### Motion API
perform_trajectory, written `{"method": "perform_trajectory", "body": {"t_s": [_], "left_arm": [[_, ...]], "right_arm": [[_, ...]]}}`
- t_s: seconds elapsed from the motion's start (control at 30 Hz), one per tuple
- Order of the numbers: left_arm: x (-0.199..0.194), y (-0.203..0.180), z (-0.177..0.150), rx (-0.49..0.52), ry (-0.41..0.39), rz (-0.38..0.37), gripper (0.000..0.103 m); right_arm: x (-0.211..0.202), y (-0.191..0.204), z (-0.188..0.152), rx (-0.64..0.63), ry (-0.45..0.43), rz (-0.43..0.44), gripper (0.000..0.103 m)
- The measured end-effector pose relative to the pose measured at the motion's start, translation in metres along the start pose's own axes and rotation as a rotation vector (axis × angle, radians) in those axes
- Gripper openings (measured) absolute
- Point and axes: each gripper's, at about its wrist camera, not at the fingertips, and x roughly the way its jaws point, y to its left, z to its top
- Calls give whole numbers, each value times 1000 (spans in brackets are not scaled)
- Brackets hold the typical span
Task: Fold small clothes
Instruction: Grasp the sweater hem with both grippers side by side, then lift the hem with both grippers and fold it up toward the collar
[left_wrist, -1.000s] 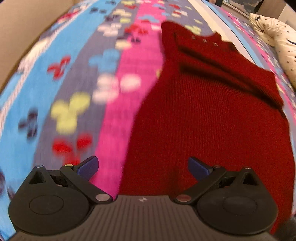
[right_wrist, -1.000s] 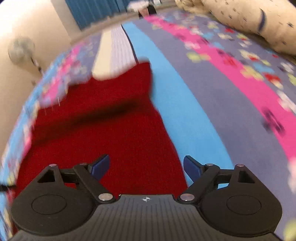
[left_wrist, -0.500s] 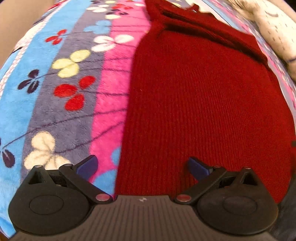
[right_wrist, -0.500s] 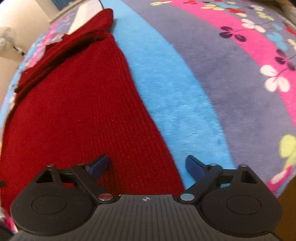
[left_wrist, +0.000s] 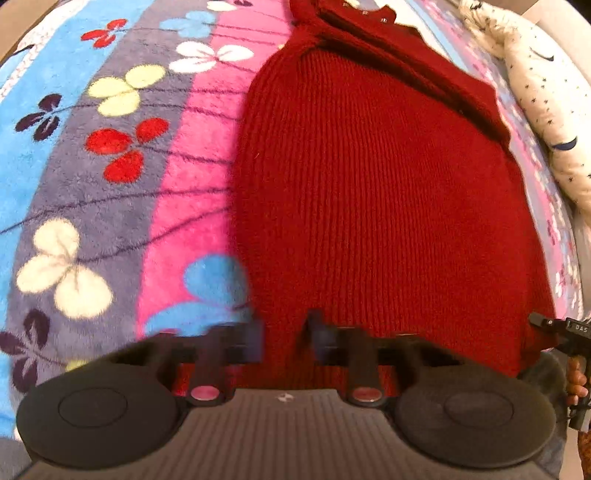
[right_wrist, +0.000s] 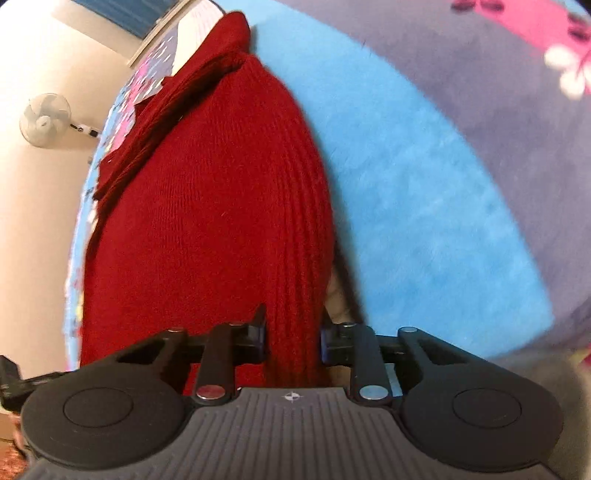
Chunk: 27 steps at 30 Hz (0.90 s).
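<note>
Now both of my tools sit at the near hem of the dark red knitted sweater (left_wrist: 369, 192), which lies flat on the bed's floral fleece blanket (left_wrist: 110, 177) with its neckline at the far end and its sleeves apparently already folded across the upper body. My left tool (left_wrist: 284, 338) has just been closing; its jaws are drawn in on the hem near the sweater's left corner, with red knit between them, although motion blur there keeps me from being certain that the pads are fully pressed. My right tool (right_wrist: 293, 339) has likewise just been closing and pinches a raised ridge of the ribbed hem near the right edge, beside the blue stripe of the blanket (right_wrist: 424, 206). Each tool takes one corner of the same edge so that, as I judge it, the hem can be lifted evenly and carried toward the neckline without skewing the fold. A spotted cream pillow (left_wrist: 546, 110) lies well apart to the far right, and a wall fan (right_wrist: 44, 120) is mounted beyond the bed. The lengthwise halving fold is, in my estimate, not yet made.
</note>
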Motion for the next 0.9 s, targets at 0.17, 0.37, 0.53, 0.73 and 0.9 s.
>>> {"method": "perform_trajectory", "body": {"t_s": [0.17,0.37,0.53,0.73,0.9], "left_arm": [[-30,-24,1,30,-94,22,18],[-82,-50,-15,78,-211,11,14],[-99,-53,-60,99,-207,-9,8],[-107,-40,-134,65,-173,-67,7],[-123,-33,-166,17,-167,-116,7]], "right_arm": [[-22,42,10,-73,-77,-24,18],[-76,73,2,-151,-183,13,17],[-112,63,-26,-151,-207,41,17],[-152,50,-87,-110,-180,49,17],[-176,38,-117,-45,-142,36,17]]}}
